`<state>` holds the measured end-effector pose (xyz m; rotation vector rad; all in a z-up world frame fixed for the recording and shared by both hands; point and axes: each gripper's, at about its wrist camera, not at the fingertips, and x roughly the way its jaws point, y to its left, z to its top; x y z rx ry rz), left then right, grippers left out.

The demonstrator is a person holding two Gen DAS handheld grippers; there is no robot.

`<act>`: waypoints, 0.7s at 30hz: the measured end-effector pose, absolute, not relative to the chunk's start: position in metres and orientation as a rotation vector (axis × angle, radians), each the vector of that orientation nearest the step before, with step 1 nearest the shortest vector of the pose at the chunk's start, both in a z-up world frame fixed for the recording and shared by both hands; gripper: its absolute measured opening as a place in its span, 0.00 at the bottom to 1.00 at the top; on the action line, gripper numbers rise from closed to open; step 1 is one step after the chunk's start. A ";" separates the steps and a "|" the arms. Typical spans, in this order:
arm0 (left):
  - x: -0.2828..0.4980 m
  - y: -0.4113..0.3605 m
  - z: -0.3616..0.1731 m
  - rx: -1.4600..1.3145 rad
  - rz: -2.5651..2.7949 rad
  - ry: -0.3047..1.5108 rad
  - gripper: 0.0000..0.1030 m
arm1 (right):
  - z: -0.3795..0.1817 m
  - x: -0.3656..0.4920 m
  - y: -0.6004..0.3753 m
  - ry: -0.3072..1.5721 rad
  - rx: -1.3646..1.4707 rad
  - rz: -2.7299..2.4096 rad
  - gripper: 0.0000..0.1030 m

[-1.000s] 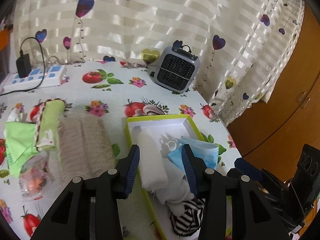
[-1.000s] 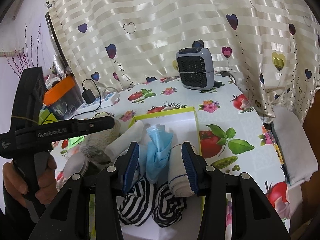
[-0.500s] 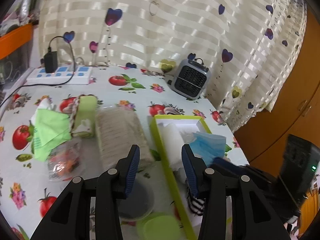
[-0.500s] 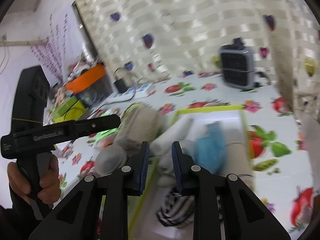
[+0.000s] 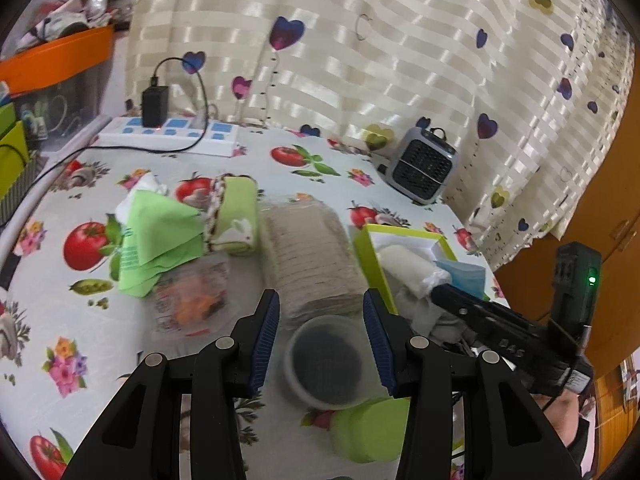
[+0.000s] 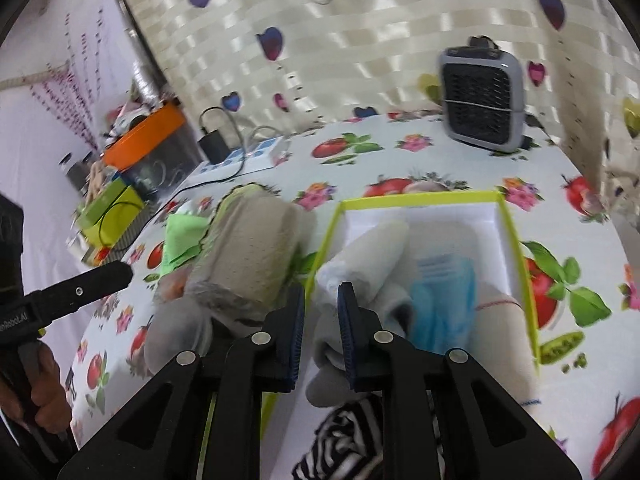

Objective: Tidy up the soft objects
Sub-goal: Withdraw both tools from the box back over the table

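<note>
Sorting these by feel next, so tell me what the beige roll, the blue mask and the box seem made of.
Beige roll: looks like a soft knitted or waffle-weave cloth, matte, with rows of small dots; the blur leaves the weave open.
Blue mask: thin non-woven fabric by its look, matte, with pleats.
Box: probably stiff cardboard, with thin straight lime walls and a smooth white inside.

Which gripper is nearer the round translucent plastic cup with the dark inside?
Left. The left gripper hangs open with the round translucent plastic cup between its fingertips; the right gripper sits off to the side over the yellow-green box.
</note>
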<state>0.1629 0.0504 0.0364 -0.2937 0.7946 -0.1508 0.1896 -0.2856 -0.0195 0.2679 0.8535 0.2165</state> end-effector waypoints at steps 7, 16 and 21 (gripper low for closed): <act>0.148 0.057 0.030 -0.255 -0.094 0.803 0.41 | -0.008 0.165 -0.281 0.841 0.240 0.198 0.18; 0.126 0.069 0.021 -0.246 -0.036 0.826 0.41 | 0.016 0.136 -0.273 0.796 0.256 0.195 0.22; 0.113 0.080 0.017 -0.253 0.001 0.823 0.41 | 0.023 0.128 -0.264 0.786 0.247 0.207 0.22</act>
